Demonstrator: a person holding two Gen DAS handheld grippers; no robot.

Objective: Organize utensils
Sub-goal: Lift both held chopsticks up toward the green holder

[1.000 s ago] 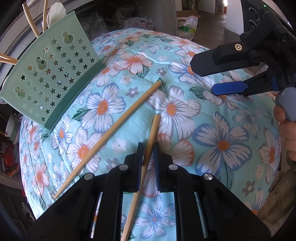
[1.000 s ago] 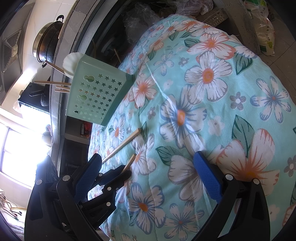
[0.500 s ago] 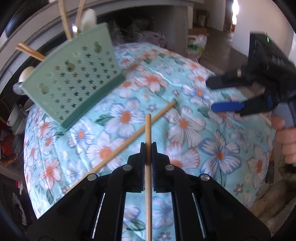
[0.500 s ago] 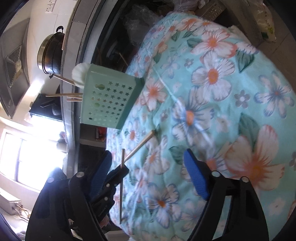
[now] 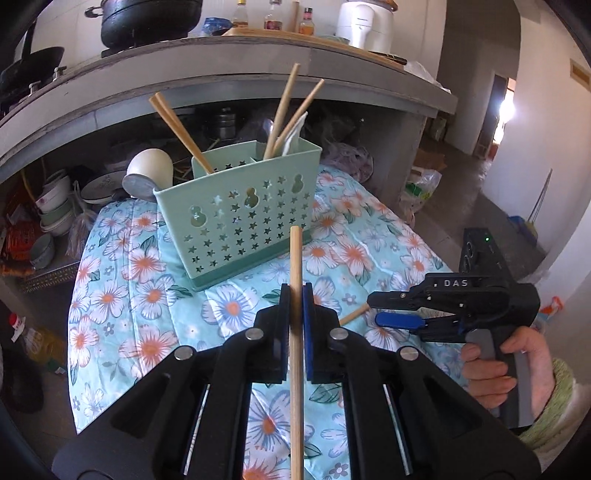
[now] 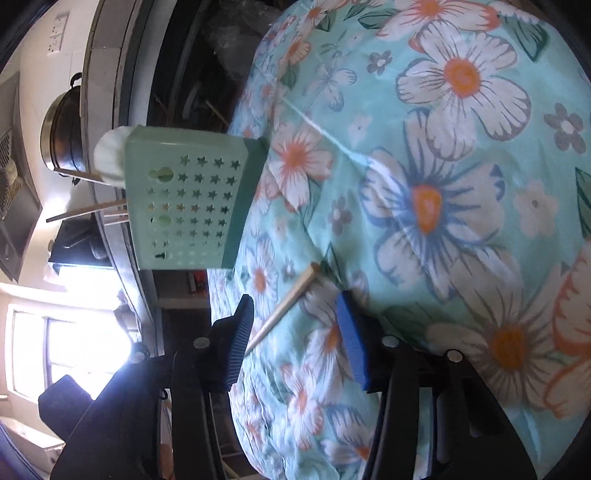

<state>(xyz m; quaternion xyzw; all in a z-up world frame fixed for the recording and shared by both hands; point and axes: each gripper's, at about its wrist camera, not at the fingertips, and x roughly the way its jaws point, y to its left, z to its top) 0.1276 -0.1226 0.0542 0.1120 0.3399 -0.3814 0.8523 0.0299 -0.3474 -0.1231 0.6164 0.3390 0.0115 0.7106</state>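
Note:
My left gripper [image 5: 294,297] is shut on a wooden chopstick [image 5: 295,332] and holds it upright above the floral cloth, in front of the green utensil caddy [image 5: 243,218]. The caddy holds several chopsticks and a white spoon. My right gripper [image 6: 295,332] is open, its blue pads on either side of a second chopstick [image 6: 284,306] that lies on the cloth. The right gripper also shows in the left wrist view [image 5: 399,308], low over that chopstick [image 5: 352,314]. The caddy shows in the right wrist view [image 6: 188,203].
The table is covered with a floral cloth [image 5: 147,280]. A grey counter [image 5: 221,62] with a black pot [image 5: 147,18] and bottles runs behind the caddy. Bowls [image 5: 51,199] are stacked under it at the left.
My left gripper lifted its chopstick off the cloth and raised it toward the caddy. My right gripper moved down to the second chopstick, which now lies between its open fingers.

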